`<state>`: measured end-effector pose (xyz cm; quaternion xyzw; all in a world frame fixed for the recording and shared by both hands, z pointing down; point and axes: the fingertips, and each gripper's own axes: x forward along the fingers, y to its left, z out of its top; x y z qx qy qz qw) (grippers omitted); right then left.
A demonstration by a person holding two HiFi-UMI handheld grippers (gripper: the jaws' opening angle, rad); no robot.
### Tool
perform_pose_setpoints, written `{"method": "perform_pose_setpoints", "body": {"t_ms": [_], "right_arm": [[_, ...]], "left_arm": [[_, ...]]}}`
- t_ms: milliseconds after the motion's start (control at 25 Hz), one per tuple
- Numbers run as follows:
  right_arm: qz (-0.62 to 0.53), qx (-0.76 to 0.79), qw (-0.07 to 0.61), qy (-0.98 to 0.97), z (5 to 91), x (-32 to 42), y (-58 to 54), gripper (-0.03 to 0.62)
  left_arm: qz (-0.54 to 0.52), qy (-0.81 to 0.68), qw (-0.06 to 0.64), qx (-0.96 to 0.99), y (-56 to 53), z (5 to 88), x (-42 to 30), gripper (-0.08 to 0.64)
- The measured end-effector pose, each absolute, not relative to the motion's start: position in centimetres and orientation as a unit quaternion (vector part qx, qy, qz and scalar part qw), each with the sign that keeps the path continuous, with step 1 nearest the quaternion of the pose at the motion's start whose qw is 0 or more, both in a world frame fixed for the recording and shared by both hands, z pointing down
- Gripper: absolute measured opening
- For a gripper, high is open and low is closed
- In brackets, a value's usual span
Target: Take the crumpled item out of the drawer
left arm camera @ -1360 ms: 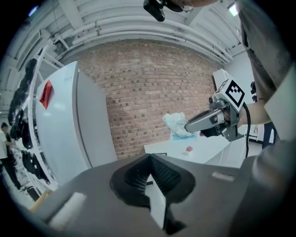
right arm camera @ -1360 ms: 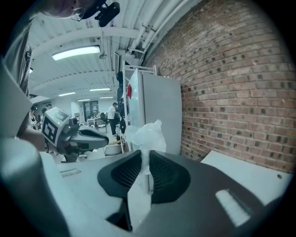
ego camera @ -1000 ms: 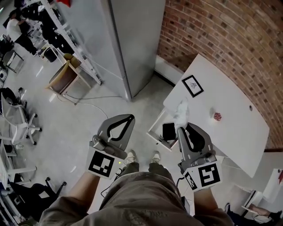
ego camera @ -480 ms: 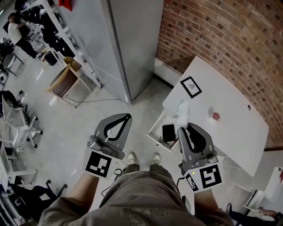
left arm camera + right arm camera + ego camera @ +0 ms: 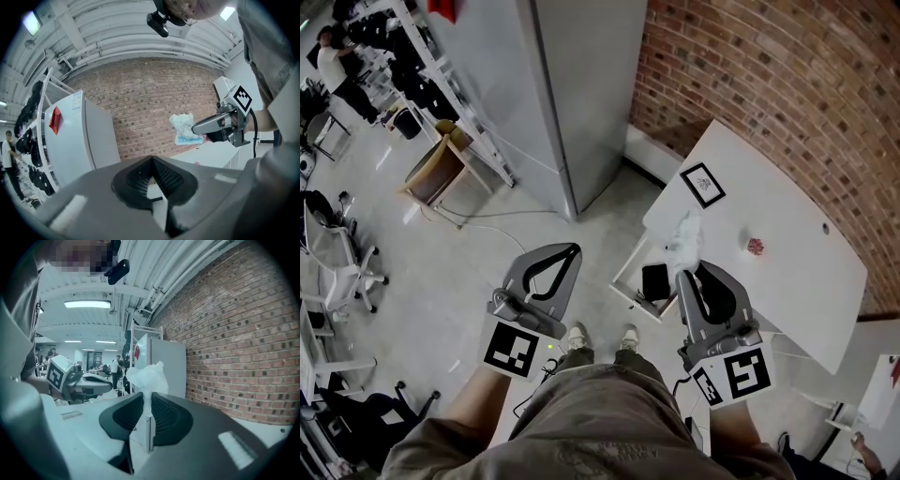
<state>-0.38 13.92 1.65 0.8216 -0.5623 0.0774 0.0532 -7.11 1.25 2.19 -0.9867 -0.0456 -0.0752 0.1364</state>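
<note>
Right gripper view, right hand-held gripper [image 5: 146,397] clamps crumpled item [image 5: 147,375] — lengthwise beyond jaws, left hand-held gripper [image 5: 152,158] closed.

Very little has moved. Your left gripper [image 5: 574,248] has drifted a touch to the left since a second ago. Your right gripper [image 5: 682,274] has drawn slightly nearer to you, along with the crumpled wad [image 5: 684,234] it holds. The table [image 5: 787,281], its framed picture [image 5: 702,185] and the small red thing [image 5: 755,246] have slid a little left in your head view.
</note>
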Motion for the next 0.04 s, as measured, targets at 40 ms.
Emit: {"method": "perform_pose_setpoints", "body": {"t_ms": [40], "right_arm": [[0.078, 0.822, 0.053, -0.562, 1.69, -0.43, 14.00, 0.083]], "left_arm": [[-0.075, -0.045, 0.136, -0.987, 1.30, 2.20, -7.19, 0.001]]}}
